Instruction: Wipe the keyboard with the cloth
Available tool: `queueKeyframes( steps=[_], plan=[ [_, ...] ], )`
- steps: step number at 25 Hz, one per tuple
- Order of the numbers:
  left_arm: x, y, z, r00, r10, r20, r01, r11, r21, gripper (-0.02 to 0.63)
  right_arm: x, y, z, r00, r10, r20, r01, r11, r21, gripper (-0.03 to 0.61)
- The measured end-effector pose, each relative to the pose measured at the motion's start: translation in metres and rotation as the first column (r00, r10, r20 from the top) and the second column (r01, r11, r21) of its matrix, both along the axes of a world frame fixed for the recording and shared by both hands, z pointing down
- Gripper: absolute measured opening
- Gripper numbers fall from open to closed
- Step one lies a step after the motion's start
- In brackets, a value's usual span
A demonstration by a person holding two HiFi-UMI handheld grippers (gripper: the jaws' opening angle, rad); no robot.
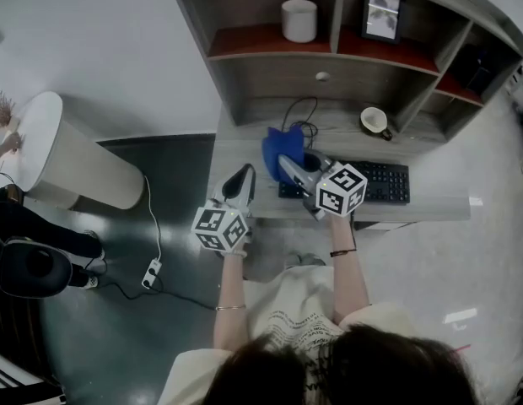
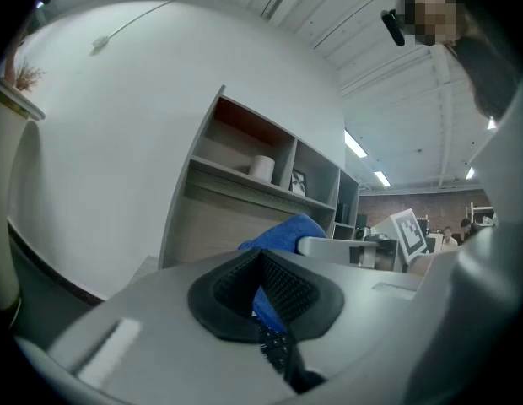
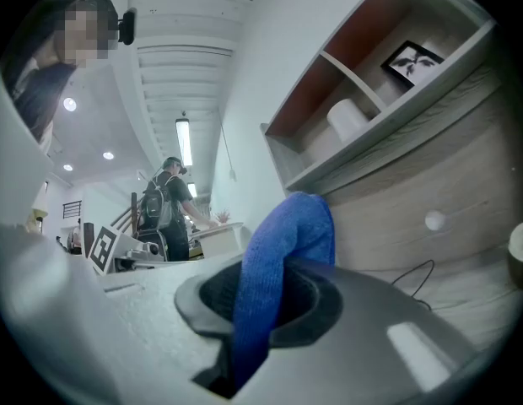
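Cloth [image 1: 274, 147] hung clamped in right gripper [image 1: 288, 167] above keyboard [image 1: 384, 182], poised for wiping; left gripper [image 1: 244, 177] waited, jaws together.

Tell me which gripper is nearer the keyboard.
Right. The right gripper, shut on the blue cloth, is at the left end of the keyboard; the left gripper is farther left, clear of it.

The left tongs [image 2: 260, 255] meet, empty; blue cloth [image 2: 287, 229] beyond.
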State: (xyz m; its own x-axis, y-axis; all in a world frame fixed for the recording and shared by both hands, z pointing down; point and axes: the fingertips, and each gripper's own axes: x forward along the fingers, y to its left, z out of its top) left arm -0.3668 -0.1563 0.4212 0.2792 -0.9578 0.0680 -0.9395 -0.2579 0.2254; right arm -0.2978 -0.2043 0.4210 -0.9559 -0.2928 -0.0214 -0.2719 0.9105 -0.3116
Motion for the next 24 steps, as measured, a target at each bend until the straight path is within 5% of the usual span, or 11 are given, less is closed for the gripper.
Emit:
queueKeyframes(
  steps=[11,24],
  plan=[
    [0.018,-0.002,-0.005,0.997,0.042,0.069,-0.043,0.999,0.01,-0.012,0.012,-0.001,-0.006,1.0,0.012,0.002,-0.012,1.0,0.021,0.052],
    [0.009,0.002,-0.011,0.998,0.026,0.06,-0.028,0.999,0.029,-0.011,0.008,0.005,-0.017,1.0,0.002,-0.002,-0.002,0.999,0.05,0.052]
  ],
)
